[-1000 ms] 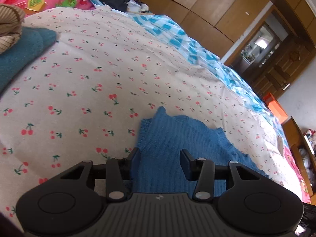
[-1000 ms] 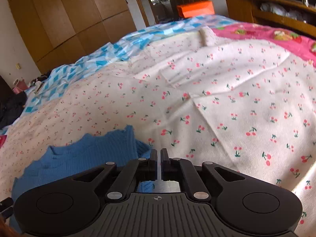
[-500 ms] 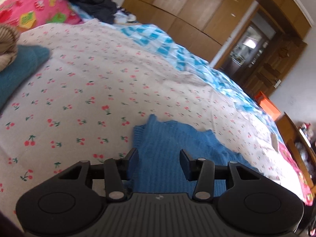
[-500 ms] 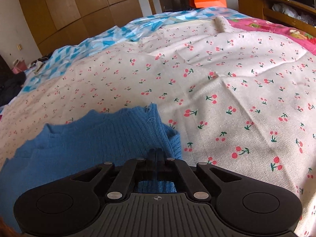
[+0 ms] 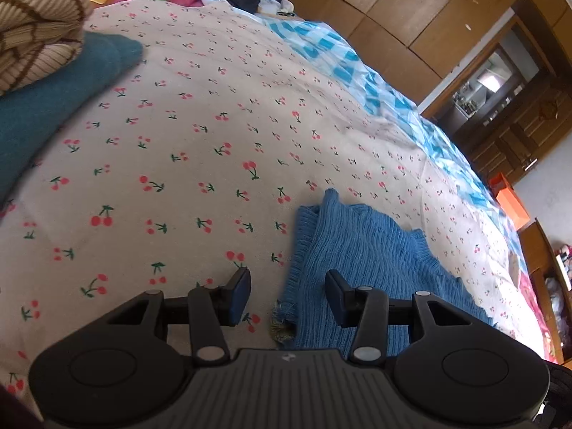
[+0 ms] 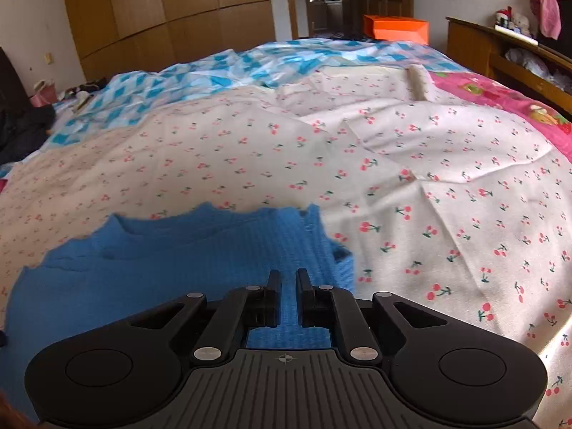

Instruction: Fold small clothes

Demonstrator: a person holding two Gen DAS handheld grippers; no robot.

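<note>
A small blue knit sweater (image 5: 361, 261) lies flat on the cherry-print bedsheet (image 5: 186, 164). My left gripper (image 5: 286, 286) is open and empty, just above the sweater's left edge. In the right wrist view the sweater (image 6: 178, 257) spreads to the left, with a folded-in part at its right edge. My right gripper (image 6: 286, 280) hovers over that right side with its fingers slightly apart and nothing between them.
A folded teal garment (image 5: 53, 107) with a beige striped knit (image 5: 32, 35) on top lies at the far left. A pink quilt (image 6: 518, 100) and a blue checked sheet (image 6: 232, 68) border the bed. An orange box (image 6: 395, 28) and wooden shelf (image 6: 500, 50) stand beyond.
My right gripper has opened a little and let go of the sweater edge, which now lies folded over. My left gripper has shifted left, off the sweater's middle to its edge.
</note>
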